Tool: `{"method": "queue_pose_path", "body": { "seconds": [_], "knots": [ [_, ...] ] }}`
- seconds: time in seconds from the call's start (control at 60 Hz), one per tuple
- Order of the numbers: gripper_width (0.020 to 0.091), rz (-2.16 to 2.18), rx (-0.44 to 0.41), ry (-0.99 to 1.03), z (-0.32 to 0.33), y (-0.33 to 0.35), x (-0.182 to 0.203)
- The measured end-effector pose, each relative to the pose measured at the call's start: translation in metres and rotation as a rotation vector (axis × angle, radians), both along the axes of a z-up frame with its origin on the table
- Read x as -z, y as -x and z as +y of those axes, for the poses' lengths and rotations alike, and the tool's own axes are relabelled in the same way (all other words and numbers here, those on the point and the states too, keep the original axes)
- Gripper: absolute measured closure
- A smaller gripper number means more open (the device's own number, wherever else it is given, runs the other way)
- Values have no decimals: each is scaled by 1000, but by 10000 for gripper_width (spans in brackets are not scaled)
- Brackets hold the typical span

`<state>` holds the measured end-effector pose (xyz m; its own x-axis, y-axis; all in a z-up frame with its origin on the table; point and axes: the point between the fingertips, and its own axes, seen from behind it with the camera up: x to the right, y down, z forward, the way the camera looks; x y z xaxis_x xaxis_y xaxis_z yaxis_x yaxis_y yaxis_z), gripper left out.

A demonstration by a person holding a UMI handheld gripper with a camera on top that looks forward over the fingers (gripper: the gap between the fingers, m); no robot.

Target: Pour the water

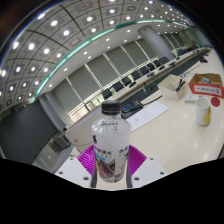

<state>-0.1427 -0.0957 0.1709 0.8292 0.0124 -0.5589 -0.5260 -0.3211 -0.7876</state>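
A clear plastic water bottle [110, 140] with a black cap and a white and red label stands upright between my fingers, lifted above the pale table [160, 125]. My gripper [111, 163] is shut on the bottle, the magenta pads [88, 158] pressing on the label from both sides. The bottle's base is hidden below the fingers. A small yellowish cup [204, 110] stands on the table far beyond the fingers, off to the right.
A brown cardboard box [207, 84] sits behind the cup. Sheets of paper [146, 114] lie on the table past the bottle. Rows of long desks with dark chairs [150, 72] run toward the back of a large hall.
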Motion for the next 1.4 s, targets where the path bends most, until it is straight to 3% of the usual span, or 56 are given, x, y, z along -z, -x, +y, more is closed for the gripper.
{"method": "queue_pose_path", "body": {
  "seconds": [0.267,0.417,0.817,0.967,1.083,1.117,1.233,1.4],
  "knots": [
    [709,653,103,41,29,-136,-29],
    [708,998,136,81,50,-195,-8],
    [708,1413,205,120,63,-251,21],
    [708,1217,155,135,57,-250,16],
    [707,903,104,80,37,-266,-14],
    [706,785,100,53,58,-281,-14],
    [708,366,109,-48,49,-337,-49],
    [705,-135,161,-110,48,-422,-65]
  ]
}}
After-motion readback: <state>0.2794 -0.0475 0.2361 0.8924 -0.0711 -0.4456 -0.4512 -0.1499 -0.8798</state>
